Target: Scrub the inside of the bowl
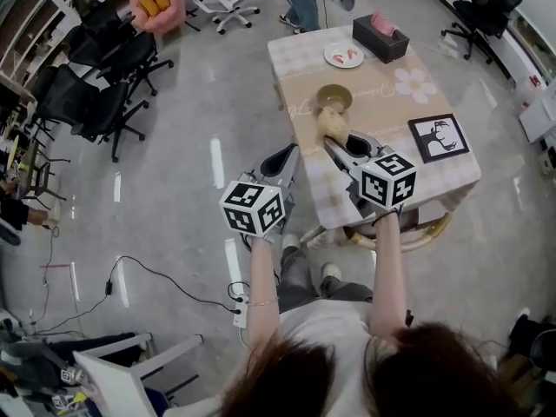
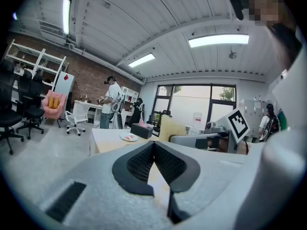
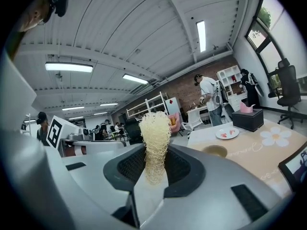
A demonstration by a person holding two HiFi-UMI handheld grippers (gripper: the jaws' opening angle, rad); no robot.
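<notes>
A tan bowl [image 1: 334, 97] [image 3: 214, 151] stands upright on the cloth-covered table [image 1: 382, 176], at its middle near the left side. My right gripper [image 1: 336, 143] [image 3: 156, 164] is shut on a pale, fibrous loofah scrubber [image 1: 330, 122] [image 3: 155, 131] that sticks out past the jaws, just on the near side of the bowl and apart from it. My left gripper [image 1: 290, 153] [image 2: 154, 145] is shut with nothing in it and hangs over the floor beside the table's left edge. The left gripper view shows the scrubber [image 2: 171, 128] off to the right.
A white plate [image 1: 344, 56] [image 3: 227, 133] with red pieces and a dark tissue box [image 1: 380, 37] [image 3: 250, 119] sit at the table's far end. A black-framed picture [image 1: 438, 137] lies at the right. Office chairs [image 1: 104, 102] stand at the left, a person [image 2: 111, 108] beyond the table, cables [image 1: 148, 276] on the floor.
</notes>
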